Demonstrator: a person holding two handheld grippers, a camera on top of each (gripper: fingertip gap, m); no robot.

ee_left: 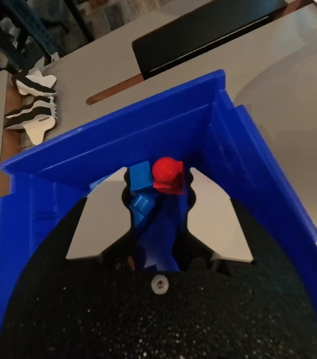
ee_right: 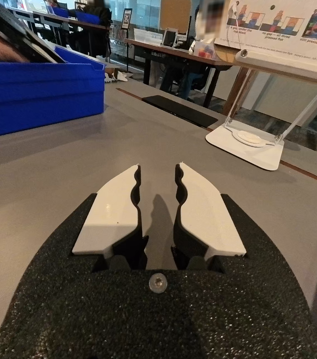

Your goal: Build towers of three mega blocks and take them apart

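My left gripper (ee_left: 158, 171) reaches down into a blue bin (ee_left: 114, 136). Its jaws stand open around loose blocks at the bin's far end: a red block (ee_left: 166, 174) with its round stud facing me, and blue blocks (ee_left: 141, 178) beside and below it. I cannot tell whether the fingers touch them. My right gripper (ee_right: 157, 169) is open and empty, low over the grey table (ee_right: 56, 174). In the right wrist view the bin (ee_right: 41, 93) stands at the left, and the left gripper's black body (ee_right: 17, 44) dips into it.
A black pad (ee_right: 181, 110) lies across the table behind a slot (ee_left: 114, 93); it also shows in the left wrist view (ee_left: 202, 38). A white stand (ee_right: 250, 147) holding an instruction sheet is at the right. Black-and-white spare fingers (ee_left: 35, 97) lie left of the bin. Tip to tip, the grippers are about 35 cm apart.
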